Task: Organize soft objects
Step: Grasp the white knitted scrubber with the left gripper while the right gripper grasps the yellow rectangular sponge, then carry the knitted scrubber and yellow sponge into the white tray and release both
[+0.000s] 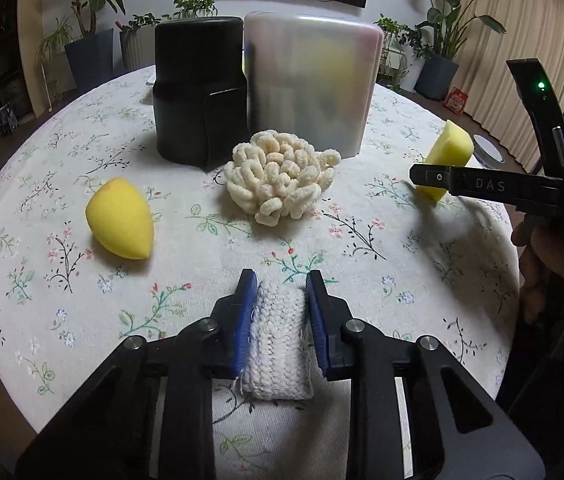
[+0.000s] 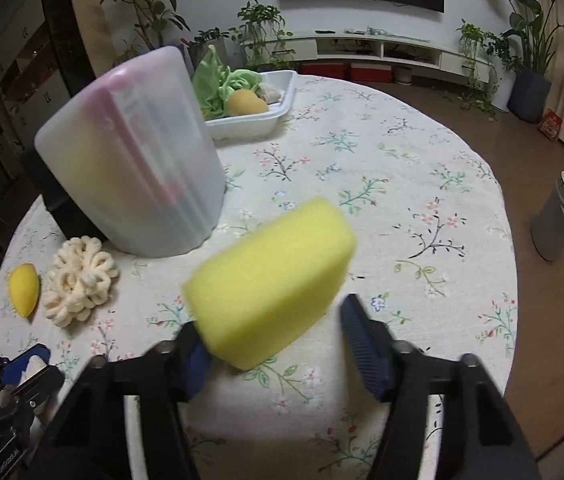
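Note:
My left gripper [image 1: 281,280] is shut on a white knitted pad [image 1: 278,340], held low over the floral tablecloth [image 1: 62,300]. A yellow teardrop sponge [image 1: 120,218] lies to its left and a cream looped scrubber [image 1: 280,174] lies ahead. In the right wrist view, my right gripper [image 2: 270,316] is open; a yellow block sponge [image 2: 272,284] sits between the jaws, touching the left pad, apart from the right finger [image 2: 362,340]. The white tray [image 2: 278,114] at the back holds a green cloth [image 2: 222,82] and a yellow sponge [image 2: 246,103].
A black cylinder [image 1: 198,92] and a frosted plastic container [image 1: 310,80] stand at the table's middle. A grey bin [image 2: 562,216] stands on the floor to the right. Plants and a TV console line the far wall.

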